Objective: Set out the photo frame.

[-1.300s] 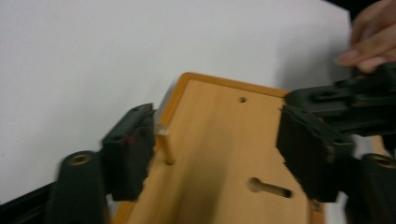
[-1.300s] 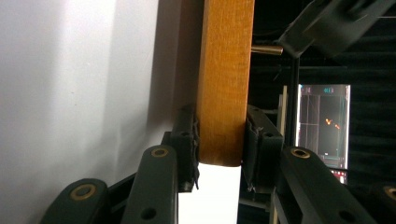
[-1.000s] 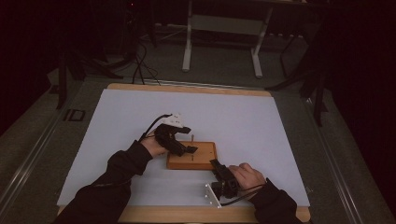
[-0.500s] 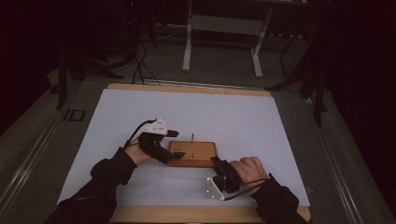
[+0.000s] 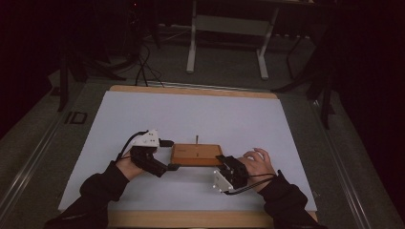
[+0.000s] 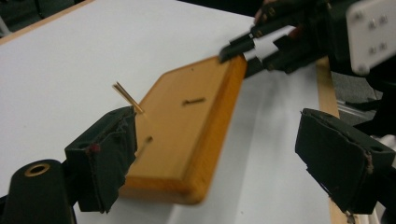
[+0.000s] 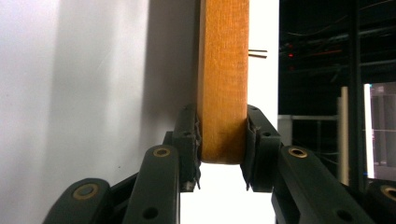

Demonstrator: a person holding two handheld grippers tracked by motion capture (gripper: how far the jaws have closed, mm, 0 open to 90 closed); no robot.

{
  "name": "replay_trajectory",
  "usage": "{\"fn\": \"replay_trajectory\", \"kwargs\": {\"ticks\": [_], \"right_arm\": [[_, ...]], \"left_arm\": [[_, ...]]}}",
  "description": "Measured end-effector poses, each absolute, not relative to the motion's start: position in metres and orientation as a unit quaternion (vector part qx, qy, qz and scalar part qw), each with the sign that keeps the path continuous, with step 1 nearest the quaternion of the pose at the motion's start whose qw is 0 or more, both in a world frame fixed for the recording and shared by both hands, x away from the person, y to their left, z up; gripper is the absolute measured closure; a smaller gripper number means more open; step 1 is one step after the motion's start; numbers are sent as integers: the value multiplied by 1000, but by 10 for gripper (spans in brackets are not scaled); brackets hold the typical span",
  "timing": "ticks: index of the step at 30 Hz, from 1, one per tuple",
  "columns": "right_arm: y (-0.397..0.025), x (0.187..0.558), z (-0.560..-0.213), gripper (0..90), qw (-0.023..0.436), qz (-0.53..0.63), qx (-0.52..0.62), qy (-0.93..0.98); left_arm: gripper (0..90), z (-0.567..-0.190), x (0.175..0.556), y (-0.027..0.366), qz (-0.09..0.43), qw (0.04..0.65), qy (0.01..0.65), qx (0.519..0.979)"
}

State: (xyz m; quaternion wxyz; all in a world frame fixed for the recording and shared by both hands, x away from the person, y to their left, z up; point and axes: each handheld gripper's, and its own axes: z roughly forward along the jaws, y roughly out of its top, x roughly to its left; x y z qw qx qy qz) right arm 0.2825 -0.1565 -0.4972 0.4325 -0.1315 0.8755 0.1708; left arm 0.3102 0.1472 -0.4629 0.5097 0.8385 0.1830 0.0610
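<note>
A small wooden board [image 5: 196, 154] lies flat on the white table sheet, with a thin metal pin [image 5: 197, 139] standing at its far edge. My left gripper [image 5: 170, 155] is open at the board's left end, its jaws spread wider than the board. In the left gripper view the board [image 6: 187, 130] lies between the open jaws of my left gripper [image 6: 224, 154], and the pin [image 6: 127, 97] leans beside the left jaw. My right gripper [image 5: 223, 159] is shut on the board's right near corner. The right gripper view shows my right gripper [image 7: 223, 140] clamped on the board's edge [image 7: 223, 70].
The white sheet [image 5: 200, 114] covers a wooden table with bare room behind and beside the board. Its near wooden edge [image 5: 191, 218] is just below my forearms. A desk frame [image 5: 227, 43] and cables [image 5: 143, 67] stand on the dark floor beyond.
My left gripper has drawn back leftward from above the board to its left end. The right gripper has stayed on the board's right corner.
</note>
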Motion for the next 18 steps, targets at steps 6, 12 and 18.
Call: {"fn": "replay_trajectory", "kwargs": {"ticks": [6,12,18], "right_arm": [[-156,291,-487,702,407,174,-125,888],[-156,299,-479,702,383,176,-120,899],[-155,309,-471,702,358,179,-117,909]], "left_arm": [[82,-465,294,153,83,502,187,840],[70,-474,282,158,85,510,196,833],[70,-490,275,160,89,515,212,826]]}}
